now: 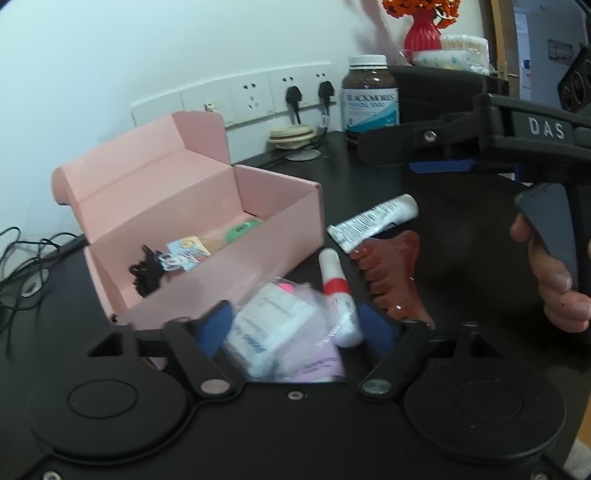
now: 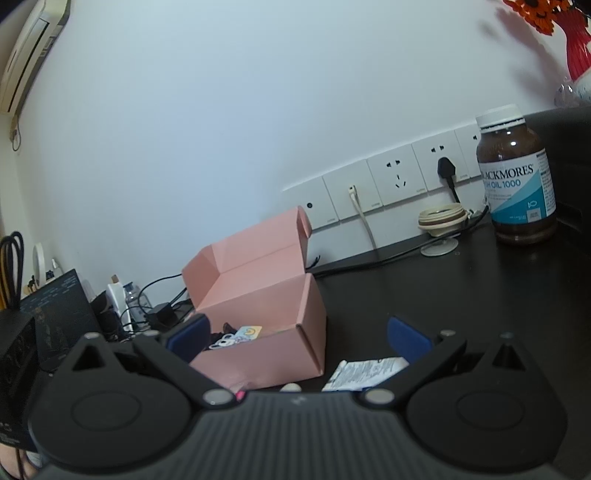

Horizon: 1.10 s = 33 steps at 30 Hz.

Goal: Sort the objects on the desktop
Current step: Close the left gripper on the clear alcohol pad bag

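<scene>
Sorting is partly done, judging by how things lie. The pink box [image 1: 207, 236] stands open on the black desk [image 1: 461, 236], lid folded back, and already holds a black hair tie [image 1: 147, 273], some small cards [image 1: 186, 253] and a green item [image 1: 242, 229].

Left to sort, on the desk just beside the box's near wall: a clear plastic packet [image 1: 280, 325], a white stick with a red band [image 1: 338, 299] lying across the packet's edge, a red hair claw [image 1: 395, 273] and a white tube [image 1: 373, 221].

The left gripper [image 1: 295, 328] is lowered over the packet, its jaws at a middling width with packet and stick between the blue pads [image 1: 216, 325]; blur prevents confirming that the pads press on anything, so no grip is recorded. The right gripper [image 2: 295, 339], held in a hand [image 1: 554, 280], hovers over the desk near the tube with jaws spread wide and nothing in them.

Surface: dark, matte, crowded. A brown supplement bottle [image 2: 517, 177] and a roll of tape [image 2: 441, 218] stand at the back by a row of wall sockets [image 2: 391, 177]. Cables [image 1: 22, 251] trail off the left edge. A red vase [image 1: 423, 33] sits on a raised black unit. The wall is plain white, with an air conditioner [image 2: 33, 48] mounted high.
</scene>
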Available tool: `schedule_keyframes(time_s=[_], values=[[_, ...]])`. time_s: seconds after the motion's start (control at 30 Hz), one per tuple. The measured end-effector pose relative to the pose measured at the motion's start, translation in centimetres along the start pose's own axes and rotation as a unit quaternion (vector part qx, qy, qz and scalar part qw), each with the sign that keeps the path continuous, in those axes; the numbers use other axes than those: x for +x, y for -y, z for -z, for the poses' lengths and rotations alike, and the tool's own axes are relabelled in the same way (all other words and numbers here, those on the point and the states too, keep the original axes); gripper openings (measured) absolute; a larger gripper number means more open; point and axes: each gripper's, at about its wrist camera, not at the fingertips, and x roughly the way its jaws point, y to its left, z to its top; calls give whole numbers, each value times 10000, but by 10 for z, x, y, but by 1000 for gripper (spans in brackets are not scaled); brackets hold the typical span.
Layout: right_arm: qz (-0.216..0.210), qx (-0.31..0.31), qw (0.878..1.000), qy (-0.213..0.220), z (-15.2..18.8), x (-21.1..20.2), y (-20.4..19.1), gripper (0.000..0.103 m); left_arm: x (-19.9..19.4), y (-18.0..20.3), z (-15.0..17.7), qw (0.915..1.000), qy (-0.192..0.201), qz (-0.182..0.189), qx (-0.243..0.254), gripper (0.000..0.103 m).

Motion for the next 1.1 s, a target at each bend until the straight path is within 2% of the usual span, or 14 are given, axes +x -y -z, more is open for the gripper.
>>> schedule_keyframes(time_s=[0.13, 0.2, 0.27, 0.47, 0.63, 0.77, 0.9, 1.0, 1.03, 1.1], values=[[-24, 14, 10000, -25, 0, -1, 0, 102, -4, 2, 4, 9999, 81, 8, 88, 60], [-37, 19, 10000, -31, -1, -1, 1, 102, -9, 0, 3, 9998, 140, 106, 39, 53], [-46, 24, 10000, -39, -1, -1, 1, 102, -12, -1, 3, 9996, 180, 199, 10, 43], [-67, 72, 9999, -47, -2, -2, 3, 102, -18, 4, 5, 9992, 299, 190, 160, 24], [-55, 103, 9999, -38, -2, -2, 3, 102, -28, 7, 10, 9983, 504, 82, 273, 23], [-48, 141, 9999, -37, -2, -3, 5, 102, -35, 8, 15, 9974, 589, 82, 415, 15], [-49, 150, 9999, -46, -2, -3, 5, 102, -35, 11, 20, 9969, 579, 10, 537, 14], [-54, 141, 9999, -53, -2, -3, 4, 102, -34, 7, 20, 9977, 543, -72, 393, 18], [-55, 139, 9999, -54, -3, -3, 4, 102, -34, 5, 20, 9978, 553, -118, 334, 23], [-57, 135, 9999, -55, -3, -4, 4, 102, -34, 2, 20, 9979, 573, -210, 218, 41]])
